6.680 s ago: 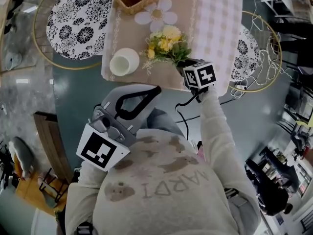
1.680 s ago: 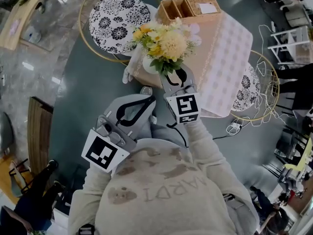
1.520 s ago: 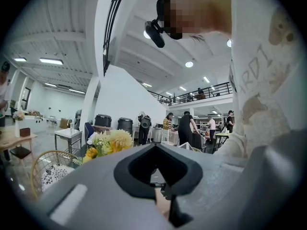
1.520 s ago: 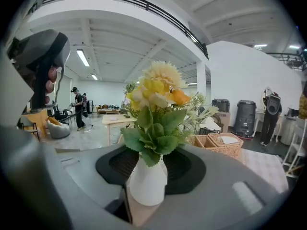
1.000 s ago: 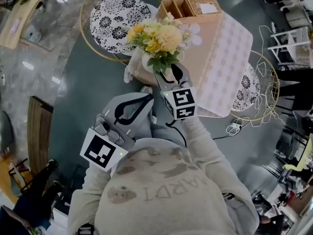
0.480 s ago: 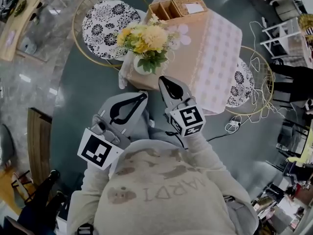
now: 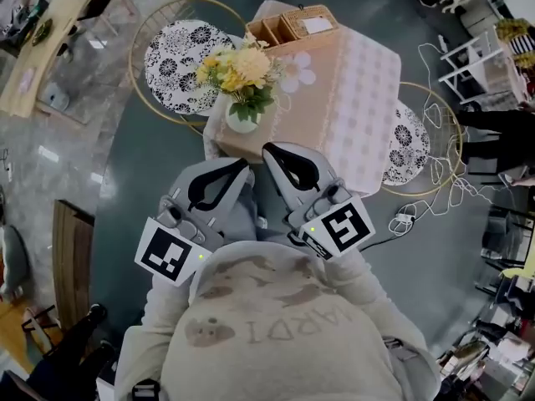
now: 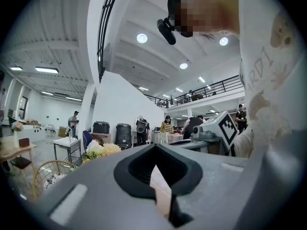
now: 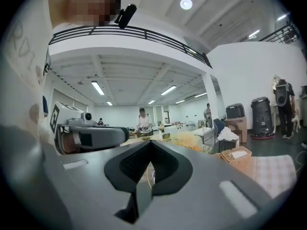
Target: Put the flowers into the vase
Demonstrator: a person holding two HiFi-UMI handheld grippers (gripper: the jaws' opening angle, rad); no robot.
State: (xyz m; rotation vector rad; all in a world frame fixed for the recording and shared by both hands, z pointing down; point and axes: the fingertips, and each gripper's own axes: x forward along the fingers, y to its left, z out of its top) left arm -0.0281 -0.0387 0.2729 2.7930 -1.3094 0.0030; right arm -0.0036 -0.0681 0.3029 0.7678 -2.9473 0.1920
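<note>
Yellow artificial flowers (image 7: 236, 67) are standing upright, stems down, in the round white vase (image 7: 242, 123) on the pink-clothed table (image 7: 343, 98), while the grey left gripper (image 7: 243, 164) and right gripper (image 7: 269, 150) are hovering nearby, jaws together, empty.

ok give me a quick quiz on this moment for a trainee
1. True or false: the flowers stand in the vase.
2. Pick one. The left gripper and the right gripper are: A) both shut on flower stems, B) one of them shut on the vase, C) both shut and empty, held off the table.
3. Fill the gap: seen from the person, the wicker basket sits at the table's ___ edge.

Key: 1 true; 2 C; 3 far.
</note>
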